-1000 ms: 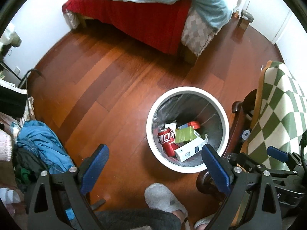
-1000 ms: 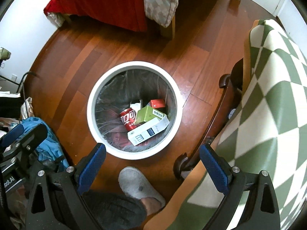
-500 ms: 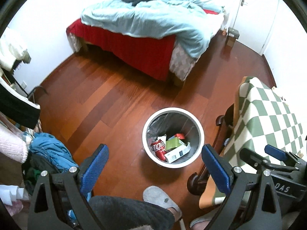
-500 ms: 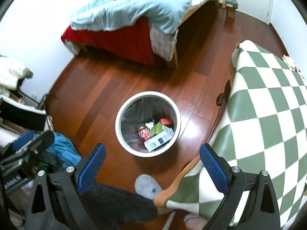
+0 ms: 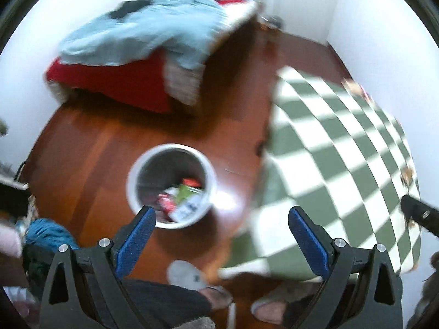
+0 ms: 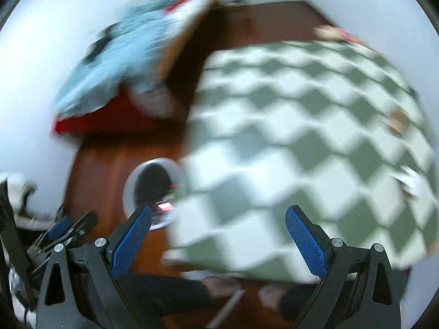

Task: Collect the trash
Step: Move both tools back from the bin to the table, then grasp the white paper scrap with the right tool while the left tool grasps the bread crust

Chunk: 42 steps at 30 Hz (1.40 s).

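Note:
A white round trash bin point(image 5: 137, 176) stands on the wooden floor and holds a red can point(image 5: 166, 201), a green box point(image 5: 185, 190) and a white box point(image 5: 189, 208). In the right wrist view the bin point(image 6: 129, 189) is half hidden behind the checkered table. My left gripper point(image 5: 221, 230) is open and empty, high above the bin. My right gripper point(image 6: 218, 229) is open and empty, above the table's near edge. Small blurred scraps point(image 6: 397, 119) lie on the table's far right. Both views are motion-blurred.
A table with a green-and-white checkered cloth point(image 5: 343, 150) fills the right side. A bed with a light blue blanket point(image 5: 153, 33) and red skirt stands at the back. Clothes point(image 5: 46, 233) are piled at the left. The person's slippered feet point(image 5: 186, 274) are below.
Both grippers have risen and swung right. The bin looks smaller and further left, and the checkered table top now fills much of both views.

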Tool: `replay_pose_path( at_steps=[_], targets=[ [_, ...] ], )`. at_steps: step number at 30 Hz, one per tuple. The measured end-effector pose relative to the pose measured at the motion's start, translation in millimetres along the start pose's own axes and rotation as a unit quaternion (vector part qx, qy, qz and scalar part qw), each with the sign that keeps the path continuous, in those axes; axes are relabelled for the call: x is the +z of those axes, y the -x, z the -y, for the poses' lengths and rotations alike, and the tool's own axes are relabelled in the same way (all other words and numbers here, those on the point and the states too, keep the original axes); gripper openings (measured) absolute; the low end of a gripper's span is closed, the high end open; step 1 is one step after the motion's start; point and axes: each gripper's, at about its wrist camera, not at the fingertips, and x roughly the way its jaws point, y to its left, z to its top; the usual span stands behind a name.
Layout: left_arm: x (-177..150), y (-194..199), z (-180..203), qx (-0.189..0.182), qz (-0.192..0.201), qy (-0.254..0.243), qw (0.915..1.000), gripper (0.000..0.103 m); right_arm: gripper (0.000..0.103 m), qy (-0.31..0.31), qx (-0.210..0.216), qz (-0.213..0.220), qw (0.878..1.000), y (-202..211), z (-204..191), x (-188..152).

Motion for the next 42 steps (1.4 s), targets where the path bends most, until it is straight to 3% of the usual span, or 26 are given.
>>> replay_pose_path(
  at_steps=[5, 9, 12, 14, 17, 18, 19, 23, 27, 29, 33, 35, 41, 42],
  targets=[
    [-13, -59, 116, -0.027, -0.051, -0.077, 0.9954, 0.099, 0.099, -0.125, -0.096, 0.009, 0.987, 4, 156, 0],
    [-17, -88, 185, -0.034, -0.074, -0.122, 0.9892, 0.099, 0.081, -0.197, -0.115, 0.01, 0.974, -1, 241, 5],
    [-17, -102, 224, -0.036, -0.085, -0.147, 0.9849, 0.099, 0.079, -0.233, -0.098, 0.007, 0.967, -11, 280, 12],
    [-16, -107, 241, -0.038, -0.088, -0.158, 0.9828, 0.099, 0.072, -0.247, -0.077, 0.002, 0.966, -23, 291, 15],
    [-12, -113, 264, -0.036, -0.089, -0.176, 0.9796, 0.099, 0.05, -0.244, -0.063, -0.008, 0.968, -41, 292, 22],
    [-11, -113, 268, -0.036, -0.09, -0.181, 0.9787, 0.099, 0.034, -0.231, -0.062, 0.001, 0.971, -39, 289, 24],
    [-8, -113, 273, -0.038, -0.089, -0.186, 0.9778, 0.099, 0.032, -0.221, -0.06, 0.002, 0.974, -42, 287, 28],
    [5, -114, 308, -0.054, -0.081, -0.211, 0.9726, 0.099, 0.03, -0.204, -0.072, 0.012, 0.976, -32, 299, 40],
    [20, -111, 353, -0.096, -0.073, -0.239, 0.9635, 0.098, 0.03, -0.211, -0.096, 0.018, 0.973, -24, 332, 52],
    [27, -113, 381, -0.125, -0.073, -0.257, 0.9556, 0.097, 0.03, -0.216, -0.108, 0.017, 0.97, -23, 347, 56],
    [33, -121, 427, -0.176, -0.089, -0.292, 0.9357, 0.076, 0.03, -0.227, -0.111, 0.021, 0.967, -16, 365, 54],
    [34, -127, 446, -0.191, -0.098, -0.307, 0.9269, 0.075, 0.03, -0.234, -0.109, 0.024, 0.966, -17, 369, 53],
    [28, -131, 483, -0.172, -0.086, -0.365, 0.911, 0.075, 0.03, -0.244, -0.109, 0.03, 0.963, -16, 373, 52],
    [27, -130, 486, -0.169, -0.082, -0.369, 0.9103, 0.07, 0.03, -0.244, -0.109, 0.03, 0.963, -17, 373, 52]
  ],
)
